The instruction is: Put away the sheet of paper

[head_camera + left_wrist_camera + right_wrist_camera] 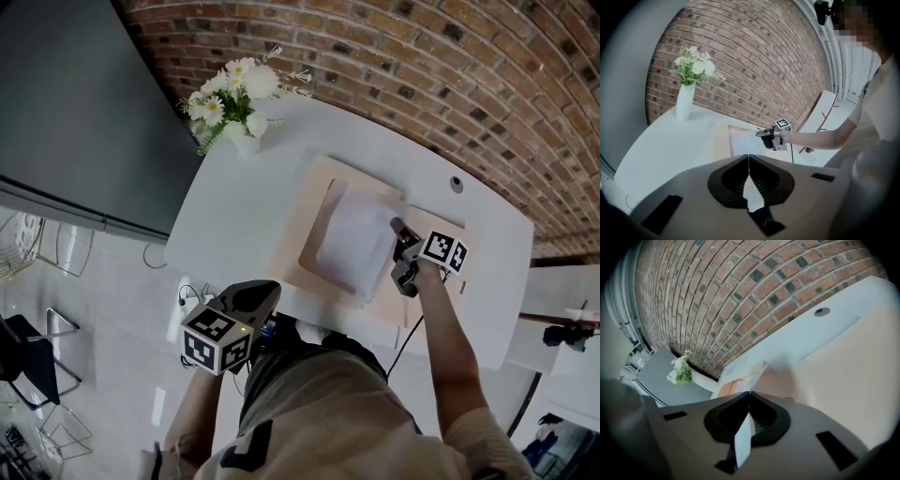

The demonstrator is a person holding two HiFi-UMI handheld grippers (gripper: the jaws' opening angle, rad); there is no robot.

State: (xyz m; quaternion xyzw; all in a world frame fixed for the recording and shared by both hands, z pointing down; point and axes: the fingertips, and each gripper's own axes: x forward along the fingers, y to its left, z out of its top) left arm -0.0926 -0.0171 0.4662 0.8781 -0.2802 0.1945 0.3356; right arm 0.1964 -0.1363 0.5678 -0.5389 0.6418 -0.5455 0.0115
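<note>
my right gripper point(397, 228) is pressed together on the near-right edge of the sheet of paper point(354, 240). in the right gripper view a thin white strip of that sheet point(742, 438) stands edge-on between the ribbed black pads point(759, 420), and the jaws meet at their tips just above it. my left gripper point(262, 291) is empty. its jaws are closed tip to tip in the left gripper view, and i hold it low beside my body, off the table's near edge and well apart from the paper.

the sheet is plain white, matte and thin. it lies on a flat peach-coloured board point(315, 192) in the middle of the table point(234, 220). most of it rests on the board, but it bulges softly and lifts toward the pinched edge.

the table is smooth and white with rounded corners and a small round grommet point(456, 185) near its far side. a slim white vase of white flowers point(236, 97) stands at its far left corner. rough red brick wall point(422, 56) runs behind.
</note>
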